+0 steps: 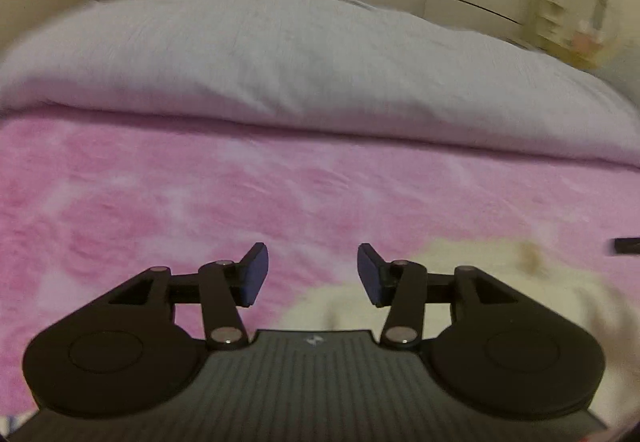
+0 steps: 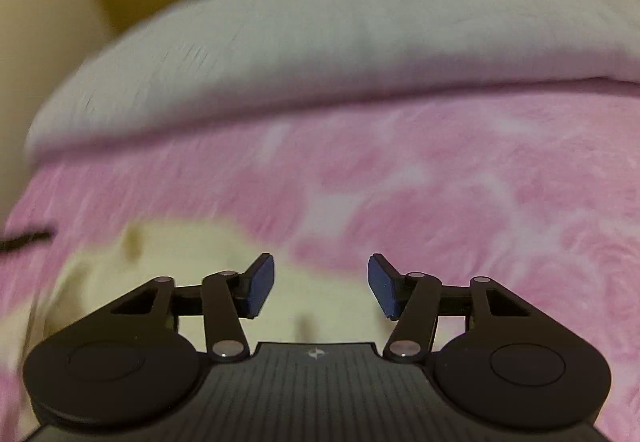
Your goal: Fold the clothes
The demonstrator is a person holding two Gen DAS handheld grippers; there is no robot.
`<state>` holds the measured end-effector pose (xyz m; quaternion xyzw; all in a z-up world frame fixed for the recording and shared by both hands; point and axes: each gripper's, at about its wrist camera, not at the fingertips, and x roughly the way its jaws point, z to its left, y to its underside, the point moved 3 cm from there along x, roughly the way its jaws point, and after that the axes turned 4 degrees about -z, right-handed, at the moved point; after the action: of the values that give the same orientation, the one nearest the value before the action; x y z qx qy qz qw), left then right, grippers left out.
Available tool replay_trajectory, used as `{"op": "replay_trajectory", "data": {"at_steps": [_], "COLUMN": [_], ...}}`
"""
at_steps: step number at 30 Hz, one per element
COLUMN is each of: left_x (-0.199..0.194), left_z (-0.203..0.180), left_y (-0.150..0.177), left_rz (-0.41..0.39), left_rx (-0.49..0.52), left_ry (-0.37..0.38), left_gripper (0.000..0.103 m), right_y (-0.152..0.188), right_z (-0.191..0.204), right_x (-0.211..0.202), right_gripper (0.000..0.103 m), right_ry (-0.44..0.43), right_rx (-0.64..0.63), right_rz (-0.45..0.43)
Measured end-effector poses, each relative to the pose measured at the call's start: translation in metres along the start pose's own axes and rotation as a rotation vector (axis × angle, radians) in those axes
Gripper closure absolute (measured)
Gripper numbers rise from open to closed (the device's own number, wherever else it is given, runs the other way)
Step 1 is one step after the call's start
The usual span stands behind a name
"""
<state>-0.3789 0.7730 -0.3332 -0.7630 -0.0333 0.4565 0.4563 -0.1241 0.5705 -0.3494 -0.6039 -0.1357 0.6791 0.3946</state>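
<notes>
The cream garment [image 2: 168,282] lies on the pink blanket [image 2: 460,182], filling the lower left of my right-wrist frame and the lower right of my left-wrist frame [image 1: 460,302]. It looks soft, pale and rumpled, with a brownish mark near its upper edge; blur hides its seams, so I cannot tell what kind of piece it is. I judge the step in hand to be reaching for a first grasp. To do it well I would find a true edge or corner for each side, come down low, and pinch only one layer. Both the left gripper [image 1: 312,274] and right gripper [image 2: 320,284] have their fingers spread apart, holding nothing. A grey duvet [image 1: 300,62] crosses the upper frame.
</notes>
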Motion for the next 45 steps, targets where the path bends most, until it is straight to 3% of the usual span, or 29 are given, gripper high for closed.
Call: {"op": "replay_trajectory", "data": {"at_steps": [1,2,4,6,8,10,11,12,14,18,21,24,28,34,37,38,39,40,41,42,45], "left_x": [-0.004,0.000,0.011,0.032,0.053,0.059,0.058,0.058,0.035,-0.028,-0.085,-0.152,-0.238,-0.302,-0.304,-0.303,-0.303,-0.303,-0.304,-0.305,-0.320], "left_z": [-0.007,-0.018,-0.041,-0.040,-0.038,-0.023,-0.016,-0.009,0.001,0.017,0.030,0.045,0.038,0.019,0.013,0.011,0.010,0.007,0.005,0.005,0.004], "left_y": [0.000,0.008,0.028,0.034,0.039,0.019,0.008,-0.003,-0.014,0.006,0.055,0.117,0.197,0.282,0.300,0.304,0.308,0.306,0.305,0.303,0.296], "left_rz": [0.006,0.065,0.155,0.161,0.164,0.108,0.076,0.045,-0.029,0.034,0.164,0.291,0.441,0.562,0.556,0.547,0.538,0.535,0.531,0.531,0.503], "left_rx": [0.018,0.071,0.231,0.259,0.283,0.170,0.122,0.076,0.014,-0.021,-0.036,-0.180,-0.347,-0.467,-0.460,-0.457,-0.452,-0.423,-0.395,-0.396,-0.359], "left_ry": [0.031,0.098,0.144,0.108,0.072,0.030,-0.005,-0.039,-0.096,-0.051,-0.067,-0.093,-0.111,-0.138,-0.145,-0.147,-0.149,-0.141,-0.131,-0.096,-0.089], "left_gripper": [0.065,0.070,0.076,0.077,0.077,0.078,0.086,0.086,0.073,0.070,0.068,0.068,0.068,0.060,0.060,0.059,0.060,0.079,0.097,0.098,0.098], "right_y": [0.009,0.019,0.031,0.033,0.025,0.013,0.008,0.003,0.000,0.031,0.083,0.150,0.227,0.311,0.327,0.327,0.327,0.327,0.328,0.325,0.314], "right_z": [0.007,0.012,0.013,0.007,-0.009,-0.020,-0.026,-0.031,-0.037,-0.045,-0.050,-0.047,-0.036,-0.011,0.005,0.010,0.014,0.016,0.018,0.017,0.004], "right_x": [0.004,0.009,0.022,0.038,0.052,0.054,0.045,0.035,0.008,-0.053,-0.100,-0.144,-0.199,-0.247,-0.254,-0.254,-0.254,-0.255,-0.257,-0.260,-0.276], "right_gripper": [0.059,0.062,0.064,0.064,0.063,0.064,0.062,0.060,0.057,0.045,0.044,0.044,0.044,0.043,0.040,0.044,0.057,0.095,0.094,0.095,0.098], "right_ry": [0.003,0.009,0.052,0.096,0.113,0.122,0.141,0.161,0.150,0.058,0.043,0.028,0.051,0.095,0.105,0.109,0.113,0.113,0.114,0.117,0.135], "right_rx": [-0.048,-0.100,-0.175,-0.205,-0.154,-0.027,0.020,0.067,0.134,0.233,0.291,0.353,0.462,0.542,0.518,0.498,0.478,0.463,0.448,0.440,0.432], "right_rz": [0.055,0.104,0.145,0.163,0.117,0.098,0.056,0.014,-0.041,-0.021,0.101,0.253,0.395,0.530,0.498,0.501,0.503,0.511,0.518,0.512,0.484]}}
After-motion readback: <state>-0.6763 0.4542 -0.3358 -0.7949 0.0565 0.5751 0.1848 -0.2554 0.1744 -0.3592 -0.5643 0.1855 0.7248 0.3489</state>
